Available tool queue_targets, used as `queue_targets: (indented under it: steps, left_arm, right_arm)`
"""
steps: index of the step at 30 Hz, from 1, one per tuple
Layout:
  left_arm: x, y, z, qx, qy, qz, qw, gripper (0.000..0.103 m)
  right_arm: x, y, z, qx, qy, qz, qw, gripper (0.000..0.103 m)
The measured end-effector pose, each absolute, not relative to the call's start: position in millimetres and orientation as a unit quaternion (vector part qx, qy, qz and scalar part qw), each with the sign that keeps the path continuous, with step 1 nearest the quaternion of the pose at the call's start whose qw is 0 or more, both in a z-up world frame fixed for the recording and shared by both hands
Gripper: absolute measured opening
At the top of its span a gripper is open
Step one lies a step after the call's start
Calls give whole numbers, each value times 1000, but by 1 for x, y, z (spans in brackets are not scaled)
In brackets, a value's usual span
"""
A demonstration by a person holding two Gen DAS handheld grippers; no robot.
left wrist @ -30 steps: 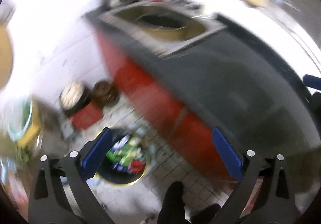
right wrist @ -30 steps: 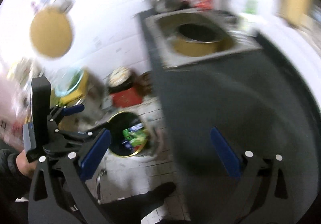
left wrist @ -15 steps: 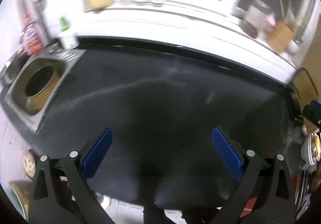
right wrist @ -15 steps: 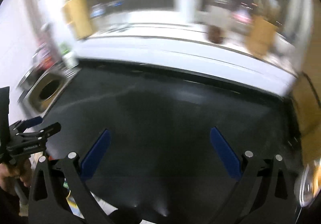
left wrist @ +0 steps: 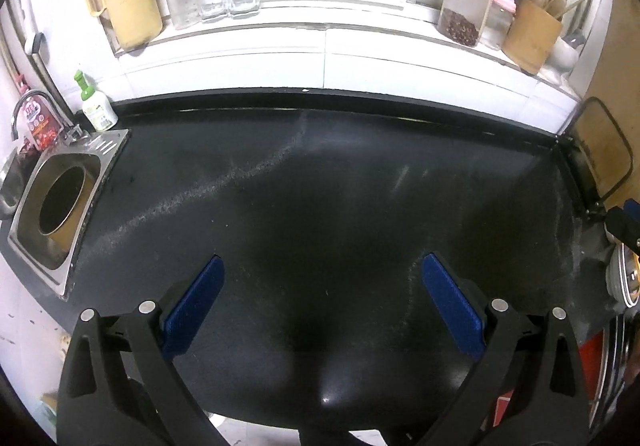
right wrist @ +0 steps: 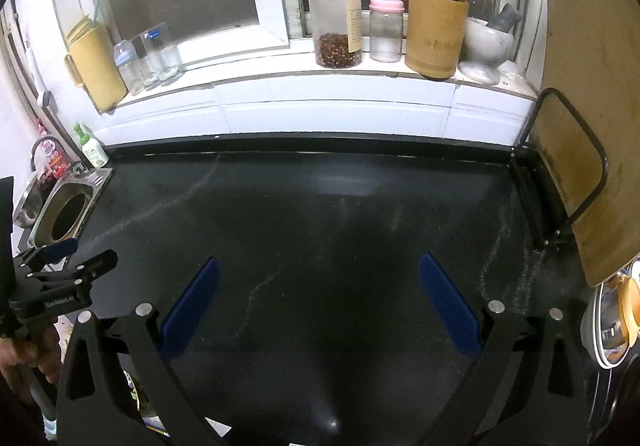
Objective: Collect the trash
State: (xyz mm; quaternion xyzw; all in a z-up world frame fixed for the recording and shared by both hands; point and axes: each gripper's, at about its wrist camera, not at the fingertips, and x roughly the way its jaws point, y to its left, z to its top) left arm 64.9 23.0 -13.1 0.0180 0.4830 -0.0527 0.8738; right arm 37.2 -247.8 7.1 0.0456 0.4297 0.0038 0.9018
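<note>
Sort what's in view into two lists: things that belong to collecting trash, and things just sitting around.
For the job:
- left hand-held gripper, open, empty
- right hand-held gripper, open, empty
- no trash shows on the black counter

Just sitting there:
- sink
- soap bottle
- spice jar
- baby bottle
- utensil holder
- mortar
- cutting board

The left tongs, seen from the right wrist camera, carry white lettering on their black body that reads roughly "GenRobot.AI". The labels on the green-capped bottle, the red packet and the spice jar are too small to read.
</note>
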Motion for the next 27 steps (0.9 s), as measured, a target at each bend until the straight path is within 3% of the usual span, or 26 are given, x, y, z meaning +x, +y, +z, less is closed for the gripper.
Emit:
queue_targets:
  steps: [27]
  left_arm:
    - [74, 22, -13, 25, 482, -40, 875, 96]
  right_arm:
    - [50, -238, 6, 45, 435, 15, 899, 96]
